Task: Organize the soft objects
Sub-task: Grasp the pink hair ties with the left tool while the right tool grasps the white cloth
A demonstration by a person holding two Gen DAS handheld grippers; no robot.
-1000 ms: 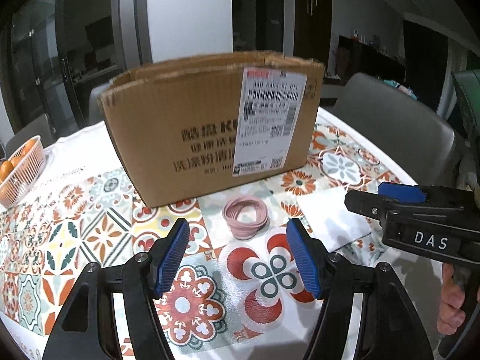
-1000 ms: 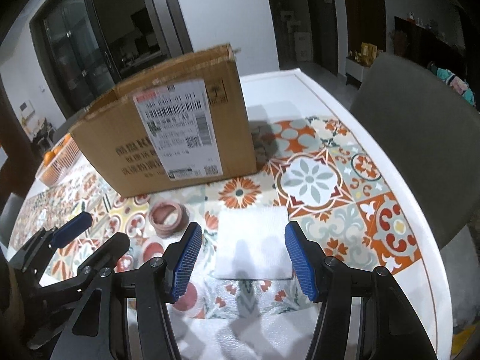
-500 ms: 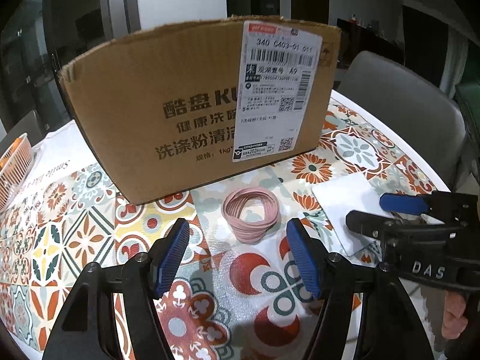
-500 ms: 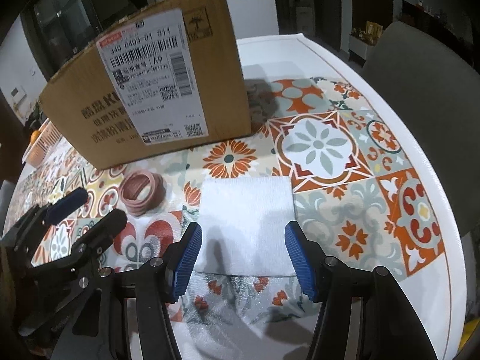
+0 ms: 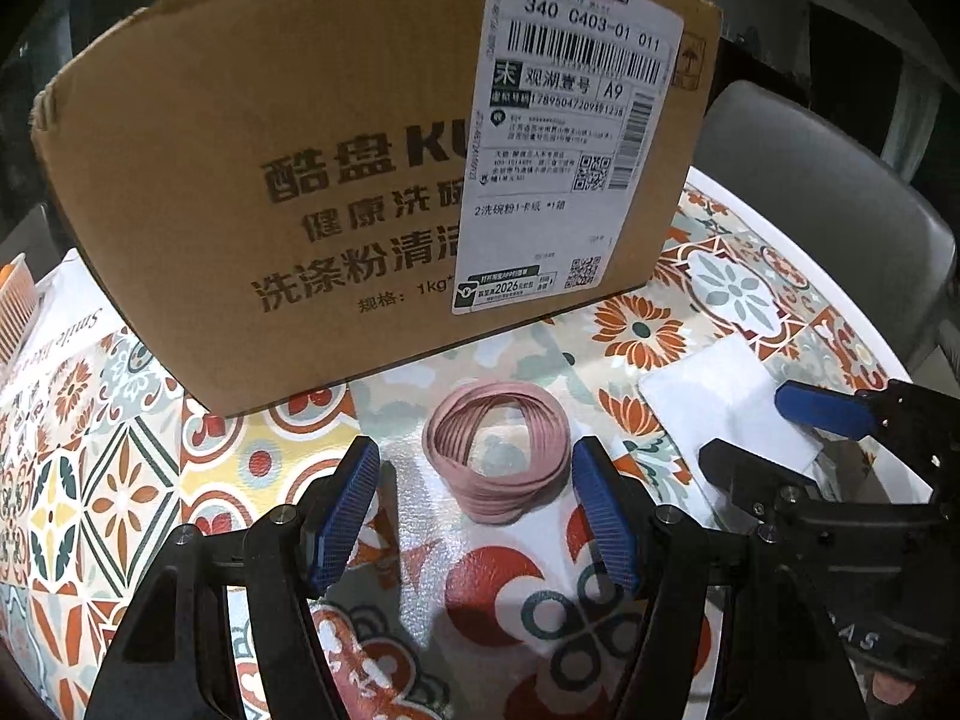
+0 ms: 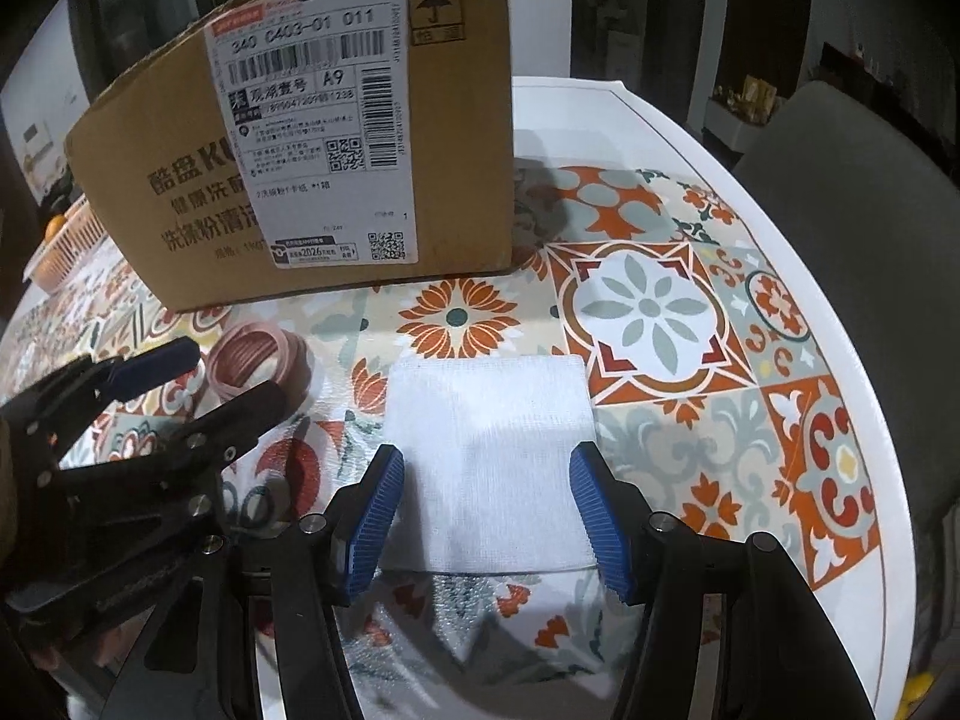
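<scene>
Left wrist view: the left hand-held gripper (image 5: 474,510) is spread wide, its blue pads flanking a coiled pink elastic band (image 5: 495,459) that lies on the patterned surface (image 5: 120,480), just in front of a cardboard box (image 5: 300,180).

Right wrist view: the right hand-held gripper (image 6: 486,510) is spread wide over the near half of a folded white cloth (image 6: 489,450) lying flat on the surface, holding nothing.

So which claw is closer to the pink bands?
The left one. The left claw is open with the pink bands lying just ahead between its fingertips. The right claw is off to the side, open over the white cloth.
</scene>
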